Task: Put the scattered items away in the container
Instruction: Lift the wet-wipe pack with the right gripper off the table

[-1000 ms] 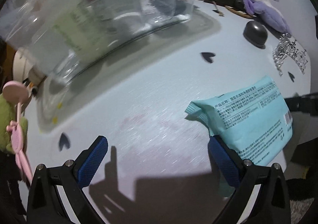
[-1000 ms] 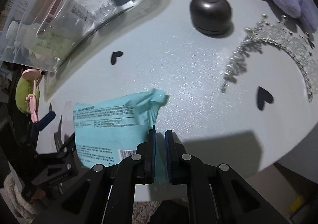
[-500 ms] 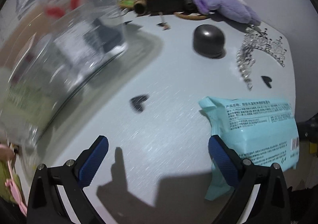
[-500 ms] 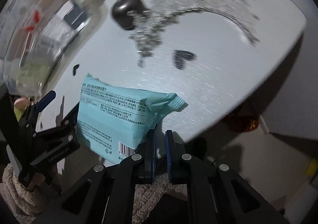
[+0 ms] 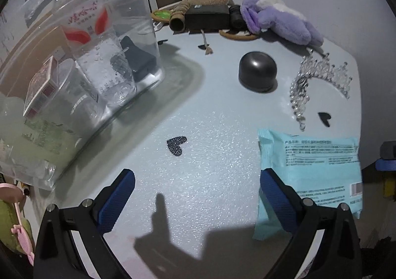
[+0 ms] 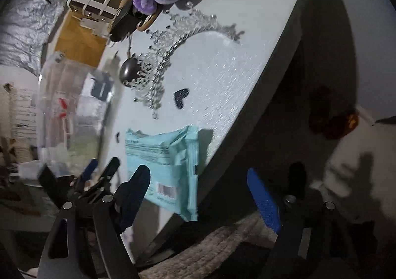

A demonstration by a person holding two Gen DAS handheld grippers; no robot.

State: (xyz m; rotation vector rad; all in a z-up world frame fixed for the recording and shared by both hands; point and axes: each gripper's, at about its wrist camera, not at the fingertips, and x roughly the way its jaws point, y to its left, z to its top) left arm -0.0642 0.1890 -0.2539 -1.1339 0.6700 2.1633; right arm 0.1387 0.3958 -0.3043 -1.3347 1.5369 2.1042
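Note:
A teal wipes packet [image 5: 319, 167] lies at the table's near right edge, partly overhanging it; it also shows in the right wrist view [image 6: 170, 160]. My left gripper [image 5: 195, 199] is open, its right finger [image 5: 279, 199] against the packet's left end. My right gripper [image 6: 198, 194] is open and empty, off the table edge just beside the packet. The clear plastic container [image 5: 74, 68] stands at the left and holds several items. A dark dome [image 5: 257, 71] and a silver tiara [image 5: 319, 78] lie on the table.
A purple plush [image 5: 277, 19], a black box [image 5: 208, 16] and a brown roll [image 5: 178, 19] sit at the table's back. Black heart stickers [image 5: 176, 145] dot the pale table [image 5: 210, 155]. The table edge [image 6: 259, 95] drops to the floor on the right.
My right gripper has opened and let go of the teal packet, which now rests on the table edge. The left gripper has turned right, away from the container.

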